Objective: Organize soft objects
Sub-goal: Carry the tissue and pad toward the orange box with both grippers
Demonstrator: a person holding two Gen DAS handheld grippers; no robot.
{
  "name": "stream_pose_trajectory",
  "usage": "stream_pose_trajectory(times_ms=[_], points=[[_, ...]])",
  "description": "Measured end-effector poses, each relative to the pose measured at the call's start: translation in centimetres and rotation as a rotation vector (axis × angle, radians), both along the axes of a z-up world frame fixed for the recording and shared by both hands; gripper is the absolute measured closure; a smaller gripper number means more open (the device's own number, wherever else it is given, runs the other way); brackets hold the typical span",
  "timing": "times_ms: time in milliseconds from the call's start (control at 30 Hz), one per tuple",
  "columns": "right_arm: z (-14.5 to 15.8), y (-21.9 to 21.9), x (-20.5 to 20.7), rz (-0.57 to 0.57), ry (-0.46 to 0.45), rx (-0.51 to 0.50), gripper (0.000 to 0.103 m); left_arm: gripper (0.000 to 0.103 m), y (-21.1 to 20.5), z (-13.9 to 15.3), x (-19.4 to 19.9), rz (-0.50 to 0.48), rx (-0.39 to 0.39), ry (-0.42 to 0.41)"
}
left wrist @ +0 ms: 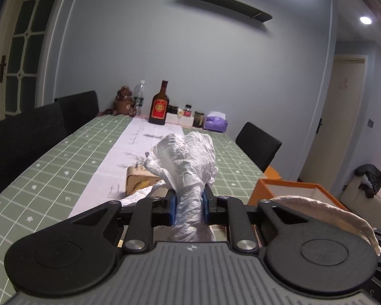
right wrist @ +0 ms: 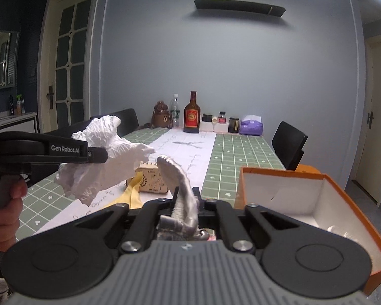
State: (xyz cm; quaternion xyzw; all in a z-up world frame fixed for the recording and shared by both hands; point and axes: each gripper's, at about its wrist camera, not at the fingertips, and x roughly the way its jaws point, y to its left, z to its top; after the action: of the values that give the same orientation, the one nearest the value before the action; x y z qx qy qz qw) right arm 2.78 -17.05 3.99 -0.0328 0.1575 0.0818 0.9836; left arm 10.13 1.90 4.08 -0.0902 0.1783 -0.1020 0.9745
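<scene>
In the left wrist view my left gripper [left wrist: 189, 203] is shut on a crumpled white cloth [left wrist: 185, 157], which bulges up above the blue pads, lifted over the table. The right wrist view shows that same gripper [right wrist: 104, 153] from the side at the left, with the white cloth [right wrist: 101, 167] hanging from it. My right gripper [right wrist: 186, 200] is shut on a pale grey knitted piece [right wrist: 176, 175] that curves upward out of the jaws. An open orange box [right wrist: 292, 198] with a white inside stands at the table's near right corner, just right of both grippers.
A small tan box [right wrist: 151, 180] and a yellow strip [right wrist: 132, 198] lie on the white runner of the green checked tablecloth [right wrist: 241, 152]. A brown bottle [right wrist: 191, 114], jars, a purple tissue pack [right wrist: 252, 127] and a bear toy [right wrist: 161, 115] line the far wall. Black chairs [right wrist: 289, 145] flank the table.
</scene>
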Motion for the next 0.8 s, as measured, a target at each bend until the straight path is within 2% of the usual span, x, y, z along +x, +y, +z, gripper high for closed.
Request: stream_pose_trajectory(times_ms=[133, 267, 400, 667, 800], points=[[1.8, -1.7, -0.4, -0.002, -0.045, 0.013, 0.099, 0.081, -1.9, 1.3, 0.0, -0.041, 0.002, -0.035], [3.3, -3.0, -0.6, -0.058, -0.109, -0.075, 0.099, 0.081, -4.3, 2.2, 0.0, -0.079, 0.029, -0.066], [4.5, -5.0, 0.4, -0.097, -0.12, -0.115, 0.099, 0.081, -6.6, 2.4, 0.4, -0.113, 0.045, -0.088], [5.6, -9.5, 3.6, -0.14, -0.056, -0.118, 0.099, 0.081, -11.7, 2.5, 3.0, -0.203, 0.062, -0.067], [5.3, -11.5, 5.8, -0.162, -0.001, -0.086, 0.099, 0.081, -13.8, 2.3, 4.6, -0.235, 0.058, -0.033]])
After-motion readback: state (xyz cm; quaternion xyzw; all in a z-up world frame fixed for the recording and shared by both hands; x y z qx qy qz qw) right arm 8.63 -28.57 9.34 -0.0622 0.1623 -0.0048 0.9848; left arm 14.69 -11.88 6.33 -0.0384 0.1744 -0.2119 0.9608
